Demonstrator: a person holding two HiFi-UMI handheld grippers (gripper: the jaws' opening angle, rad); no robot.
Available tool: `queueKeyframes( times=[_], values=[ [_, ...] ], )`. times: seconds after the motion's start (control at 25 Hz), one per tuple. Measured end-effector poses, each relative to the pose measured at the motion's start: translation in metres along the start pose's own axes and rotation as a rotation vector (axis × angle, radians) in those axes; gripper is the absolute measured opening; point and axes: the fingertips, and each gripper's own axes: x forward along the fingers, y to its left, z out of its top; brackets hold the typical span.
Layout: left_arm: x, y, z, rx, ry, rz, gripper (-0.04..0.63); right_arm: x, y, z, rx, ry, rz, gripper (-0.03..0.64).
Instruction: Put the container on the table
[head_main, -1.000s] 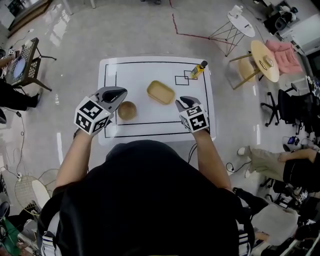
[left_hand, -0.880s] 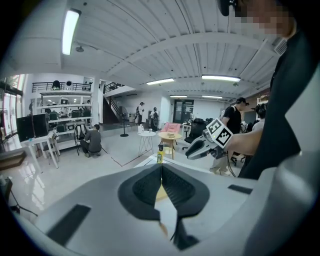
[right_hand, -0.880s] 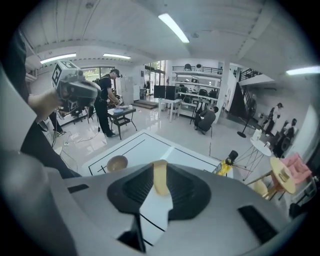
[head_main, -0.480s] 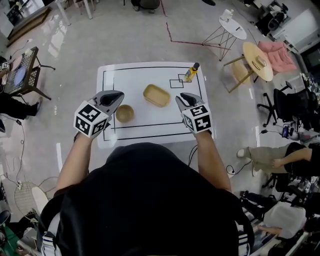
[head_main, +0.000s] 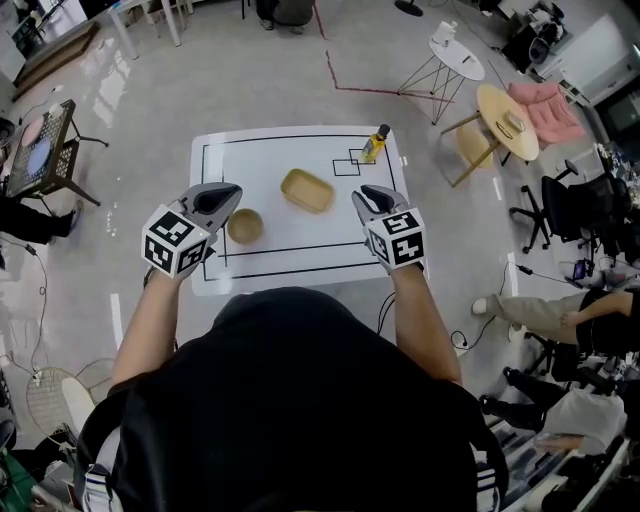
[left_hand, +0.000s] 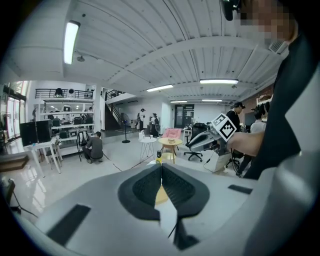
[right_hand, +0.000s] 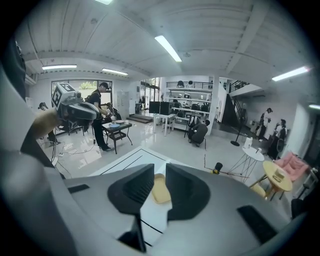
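Observation:
A shallow yellow container (head_main: 307, 190) lies on the white table (head_main: 270, 150), near its middle. A round wooden bowl (head_main: 244, 225) sits to its left. My left gripper (head_main: 225, 193) hovers over the table's left part beside the bowl, jaws shut on nothing; in the left gripper view (left_hand: 161, 170) its pads meet. My right gripper (head_main: 366, 194) hangs over the right part, right of the container. Its jaws (right_hand: 160, 182) stand slightly open and empty, and the container (right_hand: 161, 190) shows through the gap.
A yellow bottle with a dark cap (head_main: 374, 144) stands at the table's far right corner by small marked squares. Round side tables (head_main: 506, 122), office chairs (head_main: 565, 205) and seated people surround the table on the glossy floor. A black stand (head_main: 40, 140) is at left.
The head view has drifted, so the table sits slightly higher and further left in the picture. Both grippers hold about the same places over the table.

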Motion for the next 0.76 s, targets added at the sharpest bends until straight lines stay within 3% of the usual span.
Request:
queueKeyframes(
  times=[0.76],
  values=[
    [0.0, -0.037, 0.004, 0.001, -0.005, -0.025, 0.008, -0.052, -0.017, -0.011, 0.054, -0.097, -0.05, 0.075]
  ],
)
